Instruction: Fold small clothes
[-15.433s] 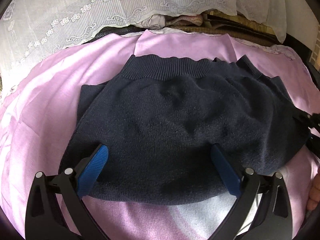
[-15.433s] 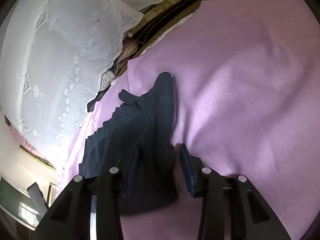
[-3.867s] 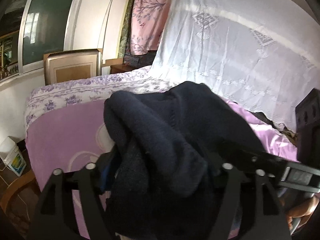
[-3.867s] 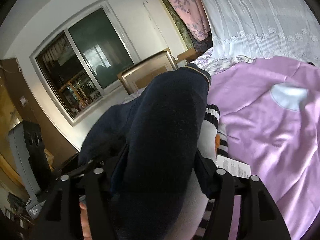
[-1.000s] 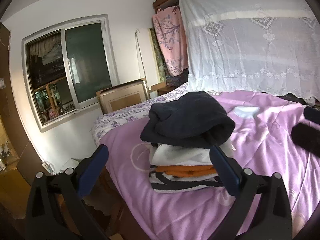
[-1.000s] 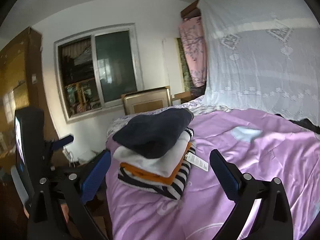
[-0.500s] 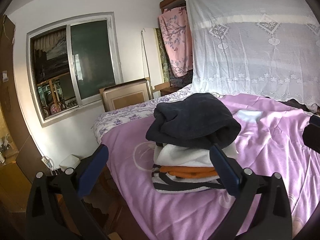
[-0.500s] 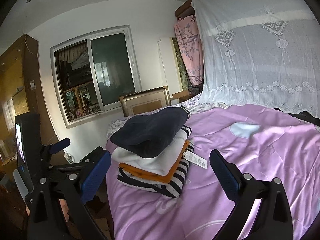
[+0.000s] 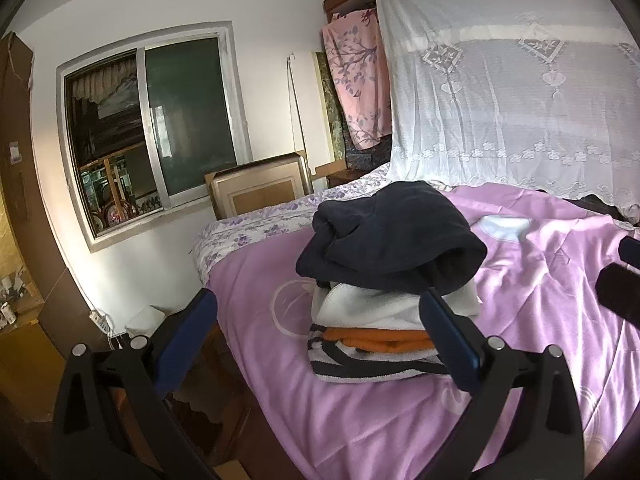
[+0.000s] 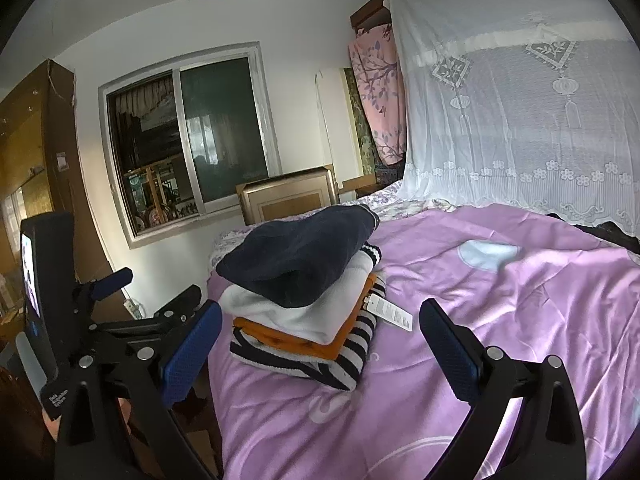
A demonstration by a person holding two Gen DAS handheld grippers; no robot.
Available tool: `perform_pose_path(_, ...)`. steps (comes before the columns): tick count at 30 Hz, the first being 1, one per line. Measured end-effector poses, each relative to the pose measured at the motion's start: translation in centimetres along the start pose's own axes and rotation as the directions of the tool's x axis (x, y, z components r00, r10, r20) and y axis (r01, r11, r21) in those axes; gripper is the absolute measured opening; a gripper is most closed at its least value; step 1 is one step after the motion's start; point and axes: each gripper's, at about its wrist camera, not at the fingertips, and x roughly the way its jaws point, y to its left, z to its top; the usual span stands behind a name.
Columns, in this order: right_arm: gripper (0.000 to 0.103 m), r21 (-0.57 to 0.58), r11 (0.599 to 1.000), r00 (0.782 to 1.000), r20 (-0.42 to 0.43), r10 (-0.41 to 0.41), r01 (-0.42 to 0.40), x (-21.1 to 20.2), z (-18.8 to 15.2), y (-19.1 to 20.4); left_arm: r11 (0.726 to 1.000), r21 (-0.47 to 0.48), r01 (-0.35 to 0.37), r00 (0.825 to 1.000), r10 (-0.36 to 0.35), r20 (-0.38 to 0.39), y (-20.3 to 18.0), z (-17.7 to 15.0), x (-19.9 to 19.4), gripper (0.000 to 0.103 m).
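Evidently soft and light, the navy knit (image 9: 392,236) tops the stack (image 10: 304,312) at the bed's (image 10: 500,320) left corner, best pinched along its folded edge, both tongs (image 9: 316,336) (image 10: 320,344) wide and empty.

Navy garment (image 10: 298,254) tops 4-piece stack (image 10: 308,320) on bedspread (image 10: 500,320).

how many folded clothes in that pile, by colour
dark navy garment: 1
white garment: 1
orange garment: 1
black-and-white striped garment: 1
total: 4, all stacked on the purple bedspread
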Motion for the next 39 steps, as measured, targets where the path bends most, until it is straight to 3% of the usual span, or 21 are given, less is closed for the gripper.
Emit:
perform_pose_path(11,0.099,-0.085,0.995,0.996,-0.067,-0.061,0.056,3.6,1.7,1.7,0.999,-0.023,-0.041,0.999,0.040,-0.037,0.0,0.2,0.3,0.099)
perform_pose_path(18,0.099,-0.090,0.995,0.993,-0.102,-0.055,0.046,4.3,-0.1,1.2,0.995,-0.006,-0.098,0.995,0.098,-0.017,-0.8,0.2,0.0,0.099)
perform_pose_path(39,0.100,-0.077,0.997,0.999,-0.048,-0.014,0.010,2.4,0.3,1.5,0.995,-0.010,-0.095,0.995,0.095,0.007,-0.8,0.0,-0.6,0.099)
